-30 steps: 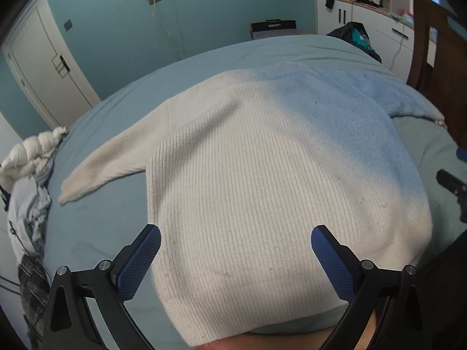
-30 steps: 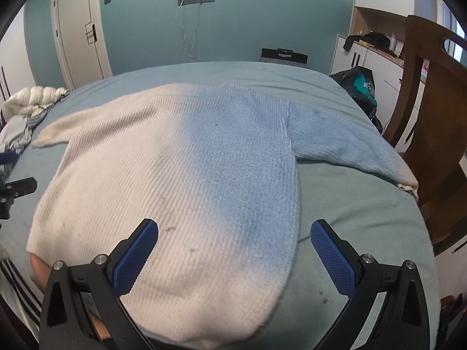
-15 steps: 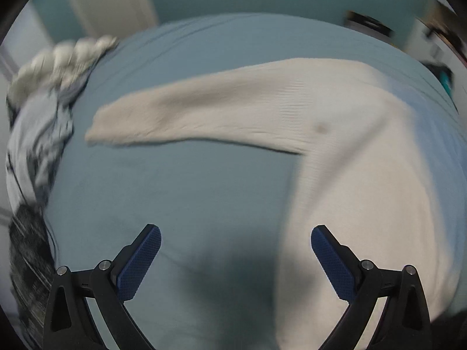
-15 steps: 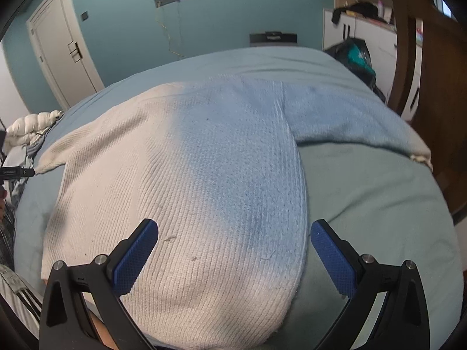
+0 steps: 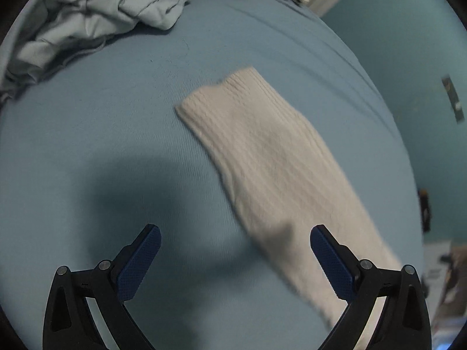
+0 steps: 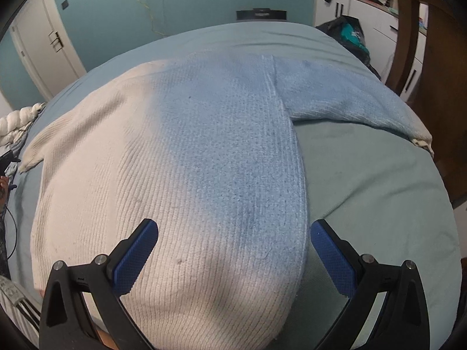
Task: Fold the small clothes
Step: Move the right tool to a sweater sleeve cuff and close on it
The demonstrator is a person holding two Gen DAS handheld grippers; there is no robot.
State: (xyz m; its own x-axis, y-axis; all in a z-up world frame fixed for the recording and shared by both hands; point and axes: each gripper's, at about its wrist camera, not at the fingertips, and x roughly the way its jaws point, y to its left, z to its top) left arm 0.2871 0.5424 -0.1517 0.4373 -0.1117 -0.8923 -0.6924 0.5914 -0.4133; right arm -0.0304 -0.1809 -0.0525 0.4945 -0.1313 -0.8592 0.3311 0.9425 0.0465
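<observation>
- Since a second ago the left gripper (image 5: 235, 258) has swung away from the body of the sweater (image 6: 181, 175) and now hangs over its cream left sleeve (image 5: 271, 169); its jaws are spread wide, holding nothing.
- The right gripper (image 6: 233, 253) has moved closer over the sweater's lower edge, jaws also spread and empty, the garment's right side edge lying between them.
- The sweater lies flat on the bed (image 6: 379, 189), cream on one half, pale blue on the other, both sleeves stretched outward.
- The left view is blurred; the sleeve's near end is cut off behind the right finger (image 5: 332, 265).
- Crumpled grey fabric (image 5: 96, 20) sits beyond the cuff; a wooden chair (image 6: 437, 58) stands beside the bed.
</observation>
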